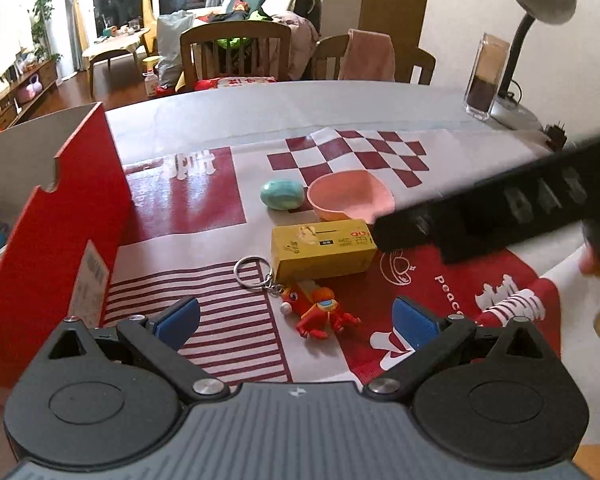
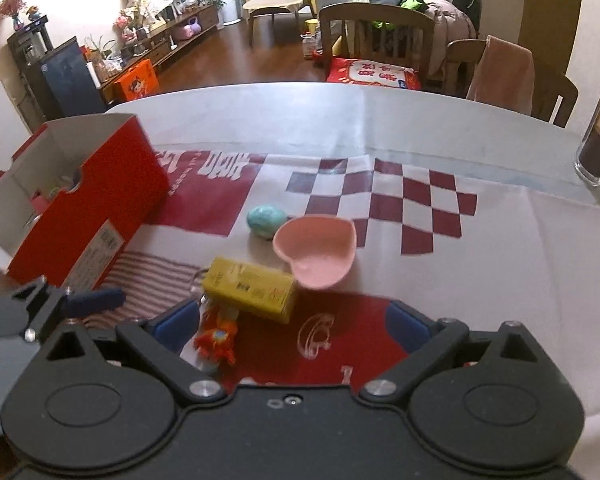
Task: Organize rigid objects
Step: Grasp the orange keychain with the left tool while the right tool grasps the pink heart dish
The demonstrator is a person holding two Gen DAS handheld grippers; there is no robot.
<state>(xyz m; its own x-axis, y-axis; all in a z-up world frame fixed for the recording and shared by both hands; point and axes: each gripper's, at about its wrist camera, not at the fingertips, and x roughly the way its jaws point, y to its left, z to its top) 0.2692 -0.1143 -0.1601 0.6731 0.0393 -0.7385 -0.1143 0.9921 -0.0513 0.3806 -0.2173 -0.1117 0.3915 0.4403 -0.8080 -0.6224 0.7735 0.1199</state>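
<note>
Orange keychain figure (image 1: 320, 314) between left tool (image 1: 296, 318) fingers

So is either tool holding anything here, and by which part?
Nothing is held. The left tool is open above the red keychain figure, and the right tool is open near the yellow box; neither touches anything.

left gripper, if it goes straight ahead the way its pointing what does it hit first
Probably the red toy keychain figure, lying between the open left gripper fingers; the yellow box sits just behind it. Depth is uncertain.
</note>
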